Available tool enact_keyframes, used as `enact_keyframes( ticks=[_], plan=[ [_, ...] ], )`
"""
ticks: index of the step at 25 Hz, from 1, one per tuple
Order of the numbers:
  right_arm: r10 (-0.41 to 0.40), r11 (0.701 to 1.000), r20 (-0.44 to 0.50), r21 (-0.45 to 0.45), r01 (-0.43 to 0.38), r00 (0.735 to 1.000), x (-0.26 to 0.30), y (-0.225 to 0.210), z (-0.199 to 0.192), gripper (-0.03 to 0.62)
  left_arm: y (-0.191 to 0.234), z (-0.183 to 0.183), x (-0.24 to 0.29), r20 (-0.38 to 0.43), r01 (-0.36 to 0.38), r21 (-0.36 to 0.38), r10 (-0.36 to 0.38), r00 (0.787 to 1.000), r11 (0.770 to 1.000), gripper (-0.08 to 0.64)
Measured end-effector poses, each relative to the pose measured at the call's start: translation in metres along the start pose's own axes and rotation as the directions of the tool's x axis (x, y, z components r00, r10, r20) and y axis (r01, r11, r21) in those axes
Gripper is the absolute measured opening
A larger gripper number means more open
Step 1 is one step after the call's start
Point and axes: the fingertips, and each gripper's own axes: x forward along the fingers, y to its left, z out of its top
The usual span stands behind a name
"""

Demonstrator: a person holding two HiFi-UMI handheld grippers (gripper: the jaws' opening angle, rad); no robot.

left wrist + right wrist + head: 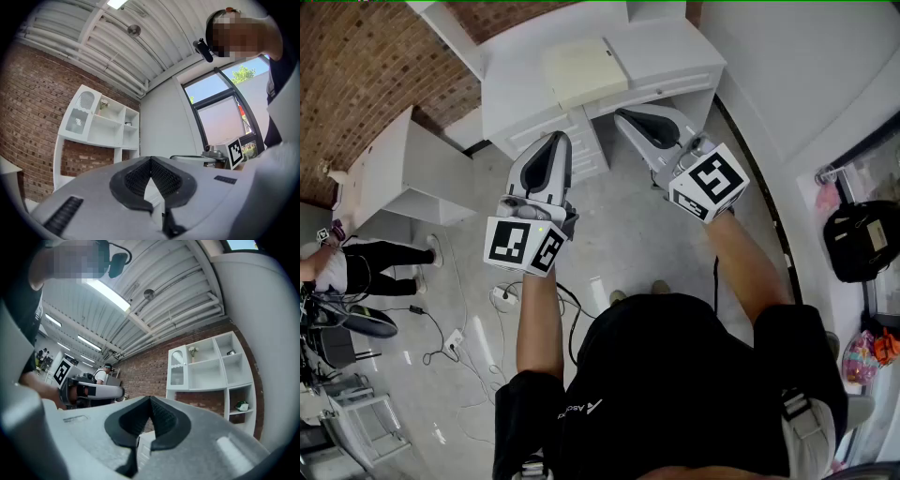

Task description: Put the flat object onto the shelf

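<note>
brick-walled room; flat object [584, 70] lies on cabinet [675, 52], ahead of both tips. left gripper [555, 145], right gripper [630, 118] closed, empty (aimed toward it, probably to reach).

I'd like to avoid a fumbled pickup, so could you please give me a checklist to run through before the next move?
1. Left gripper empty: ok, jaws shut with nothing between them.
2. Right gripper empty: ok, jaws shut with nothing between them.
3. Jaws opened for a grasp: not ok, both are closed.
4. Flat object located: ok, it lies on the white desk ahead of both grippers, untouched.
5. Free space on the shelf: ok, several compartments look bare.
6. A graspable edge on the flat object: cannot tell from this height.
</note>
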Motion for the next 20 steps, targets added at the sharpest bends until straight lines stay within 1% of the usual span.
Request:
enact_keyframes(
  ticks=[8, 14, 17, 20],
  plan=[
    [0.002, 1.0, 0.0, -0.014, -0.002, 1.0, -0.007, -0.017, -0.002, 0.0, -0.002, -0.004, 0.015, -0.018, -0.016, 0.012, 0.016, 1.0, 1.0, -0.002],
    [0.003, 0.999, 0.012, -0.037, -0.003, 1.0, -0.031, -0.038, -0.007, 0.002, -0.016, -0.018, 0.031, -0.039, -0.042, 0.026, 0.043, 0.998, 0.999, -0.003],
    [0.009, 0.999, 0.015, -0.054, -0.008, 1.0, -0.045, -0.046, -0.013, 0.002, -0.019, -0.03, 0.037, -0.052, -0.067, 0.027, 0.068, 0.996, 0.997, -0.002],
    [0.01, 0.998, 0.006, -0.067, -0.009, 1.0, -0.048, -0.059, -0.022, 0.002, -0.008, -0.036, 0.042, -0.046, -0.115, -0.002, 0.114, 0.992, 0.993, -0.002]
  ],
)
